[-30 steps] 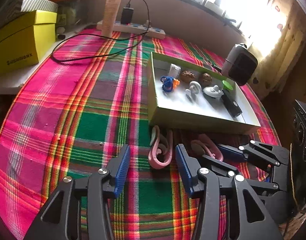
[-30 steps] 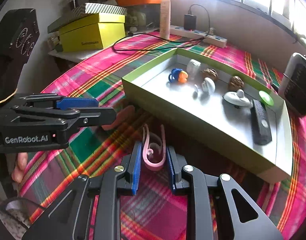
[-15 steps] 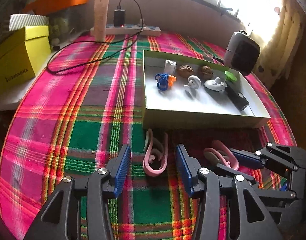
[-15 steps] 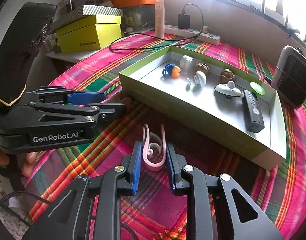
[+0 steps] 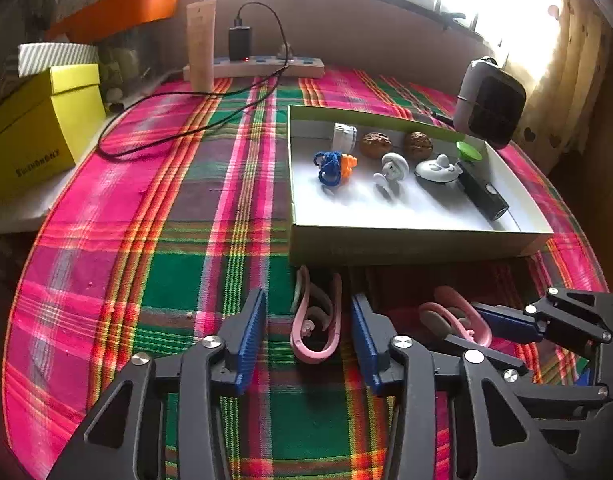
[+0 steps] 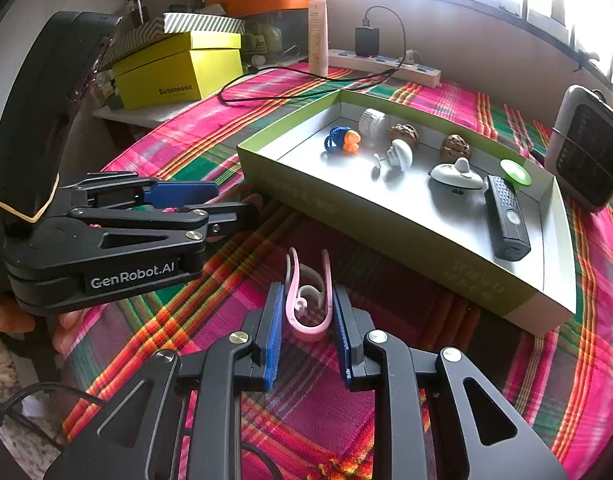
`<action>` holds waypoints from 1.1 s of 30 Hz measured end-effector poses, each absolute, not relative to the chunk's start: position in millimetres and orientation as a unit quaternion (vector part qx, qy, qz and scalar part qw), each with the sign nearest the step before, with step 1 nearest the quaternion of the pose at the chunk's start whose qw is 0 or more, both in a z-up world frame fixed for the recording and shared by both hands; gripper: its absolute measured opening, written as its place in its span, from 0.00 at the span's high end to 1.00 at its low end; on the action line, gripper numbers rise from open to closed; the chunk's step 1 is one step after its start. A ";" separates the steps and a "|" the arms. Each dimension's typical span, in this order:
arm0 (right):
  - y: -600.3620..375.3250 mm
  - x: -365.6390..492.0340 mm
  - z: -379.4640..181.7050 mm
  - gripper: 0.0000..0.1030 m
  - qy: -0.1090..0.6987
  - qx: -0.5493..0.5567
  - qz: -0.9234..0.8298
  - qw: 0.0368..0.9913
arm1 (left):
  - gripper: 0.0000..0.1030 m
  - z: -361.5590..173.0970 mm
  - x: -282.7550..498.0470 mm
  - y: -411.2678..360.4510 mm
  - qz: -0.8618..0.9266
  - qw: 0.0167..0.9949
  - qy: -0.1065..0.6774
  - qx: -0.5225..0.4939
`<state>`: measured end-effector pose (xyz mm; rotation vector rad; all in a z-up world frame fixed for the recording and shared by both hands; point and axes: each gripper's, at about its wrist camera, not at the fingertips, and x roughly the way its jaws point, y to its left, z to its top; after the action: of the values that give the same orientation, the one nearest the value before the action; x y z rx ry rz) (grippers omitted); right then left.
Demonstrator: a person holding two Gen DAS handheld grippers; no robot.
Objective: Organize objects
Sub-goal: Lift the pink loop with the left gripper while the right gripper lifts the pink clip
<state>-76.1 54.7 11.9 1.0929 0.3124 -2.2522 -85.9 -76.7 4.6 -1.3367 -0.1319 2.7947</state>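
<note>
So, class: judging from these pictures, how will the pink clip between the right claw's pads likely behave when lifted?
The pink clip looks thin and open-ended, so probably light and springy. Pinched across its two arms by the right claw, it may flex inward. Its smooth, curved plastic could slip or twist between the pads.

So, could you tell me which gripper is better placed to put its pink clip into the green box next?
The right gripper: its pads already clamp a pink clip beside the green box. The left gripper is closing around the other clip, pads not yet touching.
</note>
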 end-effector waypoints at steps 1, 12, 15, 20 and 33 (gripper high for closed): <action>54.7 -76.0 11.9 0.77 0.118 0.413 -0.850 0.305 | 0.66 4.5 -86.1 -76.8 0.901 0.018 -0.041 -0.431; 55.2 -75.7 12.0 0.77 0.116 0.413 -0.850 0.305 | 0.79 4.2 -85.9 -79.6 0.902 0.009 -0.032 -0.431; 54.8 -75.0 12.1 0.77 0.115 0.413 -0.850 0.306 | 0.79 4.1 -85.7 -79.3 0.902 0.010 -0.033 -0.430; 54.9 -75.1 12.4 0.77 0.116 0.413 -0.850 0.306 | 0.79 4.4 -85.7 -80.0 0.902 0.010 -0.035 -0.431; 53.5 -73.9 12.5 0.77 0.120 0.412 -0.850 0.306 | 0.79 4.5 -85.0 -81.1 0.902 0.010 -0.038 -0.431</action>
<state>-73.9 53.5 12.5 1.0907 0.3184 -2.2492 -85.0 -81.1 4.5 -1.3446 -0.1201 2.8145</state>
